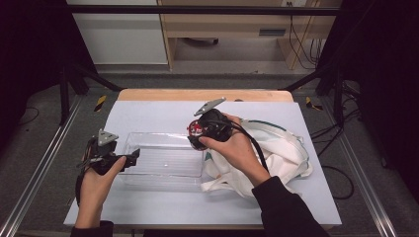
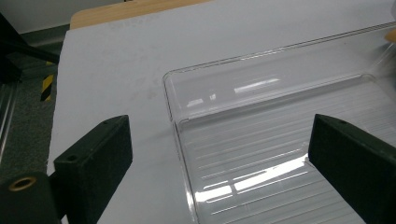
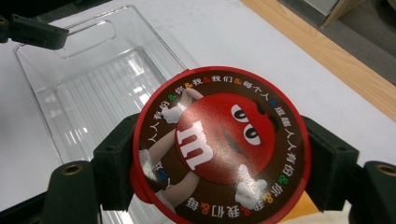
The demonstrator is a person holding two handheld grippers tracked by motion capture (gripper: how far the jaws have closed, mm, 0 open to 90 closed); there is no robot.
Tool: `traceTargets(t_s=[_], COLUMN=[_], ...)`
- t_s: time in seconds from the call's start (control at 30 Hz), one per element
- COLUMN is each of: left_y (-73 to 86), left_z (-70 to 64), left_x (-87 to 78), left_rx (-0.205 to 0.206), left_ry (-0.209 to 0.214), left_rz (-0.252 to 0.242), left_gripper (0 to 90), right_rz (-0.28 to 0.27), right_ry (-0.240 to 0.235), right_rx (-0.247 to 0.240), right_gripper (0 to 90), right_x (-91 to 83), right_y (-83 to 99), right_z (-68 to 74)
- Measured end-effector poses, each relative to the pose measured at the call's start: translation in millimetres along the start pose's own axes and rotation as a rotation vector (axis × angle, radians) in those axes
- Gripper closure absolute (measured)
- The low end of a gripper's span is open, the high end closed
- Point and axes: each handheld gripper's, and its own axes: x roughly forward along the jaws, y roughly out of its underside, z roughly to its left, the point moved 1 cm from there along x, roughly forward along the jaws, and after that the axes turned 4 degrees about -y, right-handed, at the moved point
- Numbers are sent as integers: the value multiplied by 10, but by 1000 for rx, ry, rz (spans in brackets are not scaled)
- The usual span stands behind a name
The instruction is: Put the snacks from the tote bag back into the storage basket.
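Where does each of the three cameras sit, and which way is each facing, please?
High view: above the person's side, looking forward and down on the table; both forearms and hands enter from below.
Left gripper view: rides the left gripper, looking past its open jaws at the clear tray.
Right gripper view: rides the right gripper, looking at the red candy tin it grips.
Shared: all views show the tray.

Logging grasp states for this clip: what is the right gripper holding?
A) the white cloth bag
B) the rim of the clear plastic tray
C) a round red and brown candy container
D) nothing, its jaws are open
C: in the right gripper view the right gripper has its jaws pressed against both sides of the round candy container, above the clear tray.
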Motion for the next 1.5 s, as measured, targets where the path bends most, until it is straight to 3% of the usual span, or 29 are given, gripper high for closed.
traceTargets(t_s=[0.73,1.23,1.5], left_y=[13,20,26], left_z=[82,110,122], left_x=[-31,-51,-52], left_rx=[-17,-22,-25], left_ry=[-7,-9,-6], left_rz=[-7,-10,-9], left_gripper=[62,62,62], right_rz=[7,16,18], right_ry=[-33,-49,-44], right_rx=[-22,-8,-4], right_gripper=[259,259,259], right_x=[257,447,448], right_y=[-27,107,161], right_z=[193,232,197])
